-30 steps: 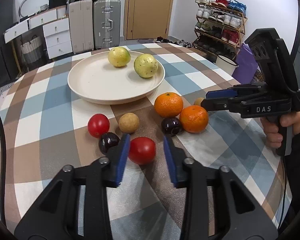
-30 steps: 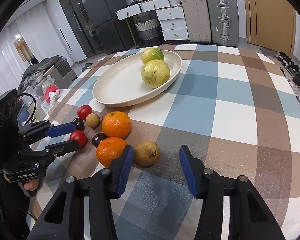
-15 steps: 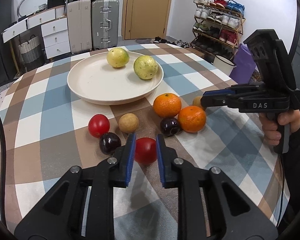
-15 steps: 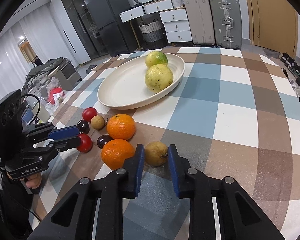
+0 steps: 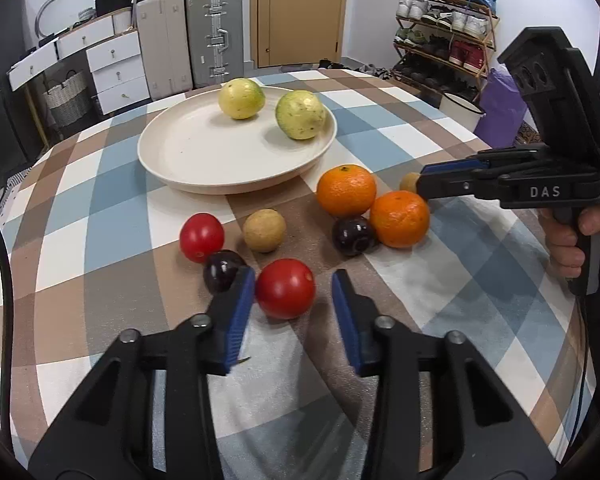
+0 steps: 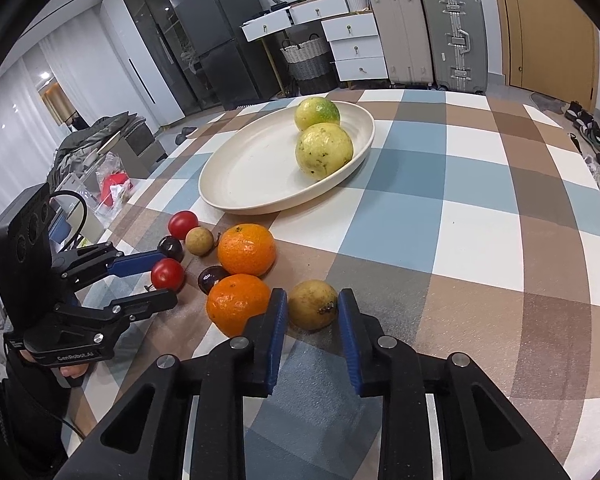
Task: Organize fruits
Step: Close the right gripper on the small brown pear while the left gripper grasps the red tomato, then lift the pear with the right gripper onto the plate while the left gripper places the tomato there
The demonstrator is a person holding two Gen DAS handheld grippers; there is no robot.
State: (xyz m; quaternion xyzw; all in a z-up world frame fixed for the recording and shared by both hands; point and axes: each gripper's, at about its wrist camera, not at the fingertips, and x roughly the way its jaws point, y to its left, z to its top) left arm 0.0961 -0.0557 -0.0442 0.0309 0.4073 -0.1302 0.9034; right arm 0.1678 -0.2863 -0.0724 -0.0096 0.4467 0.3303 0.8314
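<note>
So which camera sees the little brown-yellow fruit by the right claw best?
The right wrist view: the small brown-yellow fruit sits whole and close between the open right claw. In the left wrist view only a sliver peeks out behind that claw's tip.

A: Any lettering to read?
B: "DAS" in white on the right gripper [image 5: 420,184], seen from the left wrist.
A: And the left gripper [image 6: 168,280]?
B: "GenRobot.AI", small, along its near edge.
</note>
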